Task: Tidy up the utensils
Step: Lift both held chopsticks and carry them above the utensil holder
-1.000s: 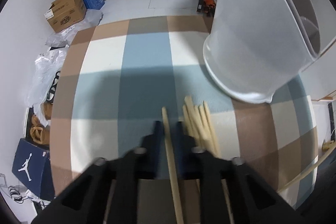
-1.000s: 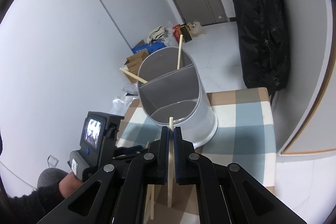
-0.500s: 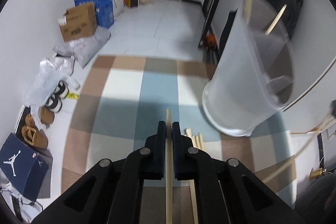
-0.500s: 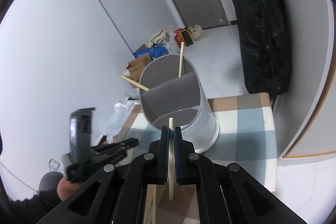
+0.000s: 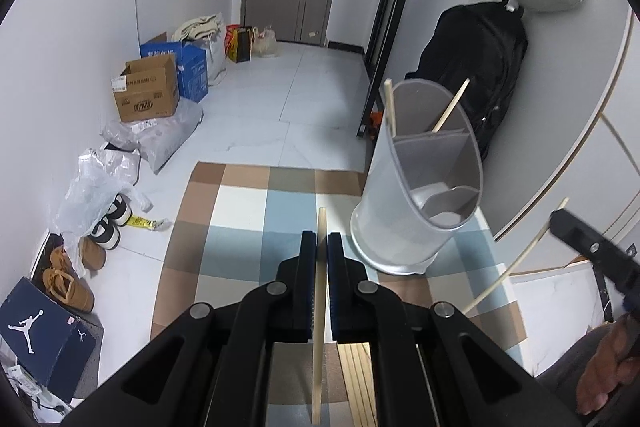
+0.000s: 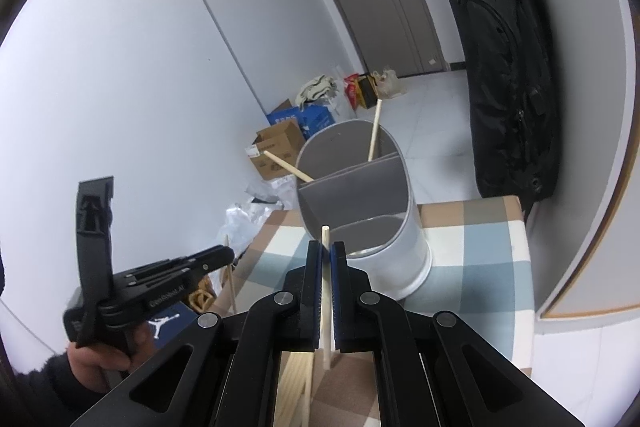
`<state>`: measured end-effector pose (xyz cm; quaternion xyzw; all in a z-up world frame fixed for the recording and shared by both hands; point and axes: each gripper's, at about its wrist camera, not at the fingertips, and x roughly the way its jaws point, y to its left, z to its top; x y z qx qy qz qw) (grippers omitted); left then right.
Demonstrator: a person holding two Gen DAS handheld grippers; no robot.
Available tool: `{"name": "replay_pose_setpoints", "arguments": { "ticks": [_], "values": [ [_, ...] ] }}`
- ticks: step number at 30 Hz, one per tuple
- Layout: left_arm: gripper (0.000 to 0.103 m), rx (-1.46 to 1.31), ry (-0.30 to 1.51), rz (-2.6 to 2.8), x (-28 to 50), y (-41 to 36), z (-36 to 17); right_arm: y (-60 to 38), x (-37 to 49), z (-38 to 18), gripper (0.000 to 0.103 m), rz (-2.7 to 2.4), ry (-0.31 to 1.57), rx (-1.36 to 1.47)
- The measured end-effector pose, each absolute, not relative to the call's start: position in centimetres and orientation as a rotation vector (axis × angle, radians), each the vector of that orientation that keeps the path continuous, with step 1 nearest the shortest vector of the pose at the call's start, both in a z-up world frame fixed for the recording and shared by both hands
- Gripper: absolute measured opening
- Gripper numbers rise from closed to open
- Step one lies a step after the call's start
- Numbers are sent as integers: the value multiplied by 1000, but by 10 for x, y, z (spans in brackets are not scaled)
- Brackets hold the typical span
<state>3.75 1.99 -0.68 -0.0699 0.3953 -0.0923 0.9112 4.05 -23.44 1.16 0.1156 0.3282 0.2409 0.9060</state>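
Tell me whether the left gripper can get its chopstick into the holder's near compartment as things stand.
Probably yes. The left gripper, shut on a chopstick, is raised near the white holder, whose open near compartment looks empty. Nothing stands between; the right gripper stays off to the side.

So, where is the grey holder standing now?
The grey holder stands upright on the checked cloth, ahead-right of the left gripper in its view, before the black coat.

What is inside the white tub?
The tub has grey dividers. Two chopsticks lean in its far compartment, tips poking out. The near compartments look empty, but the walls hide the far compartment's bottom.
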Motion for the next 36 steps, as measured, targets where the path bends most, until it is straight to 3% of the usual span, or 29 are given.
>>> {"name": "replay_pose_setpoints", "arguments": {
  "ticks": [18, 36],
  "values": [
    [1, -127, 696, -291, 27, 10, 68, -227, 42, 63, 3, 515, 587, 232],
    [1, -104, 589, -380, 73, -19, 142, -248, 101, 140, 3, 446, 487, 209]
  ]
}}
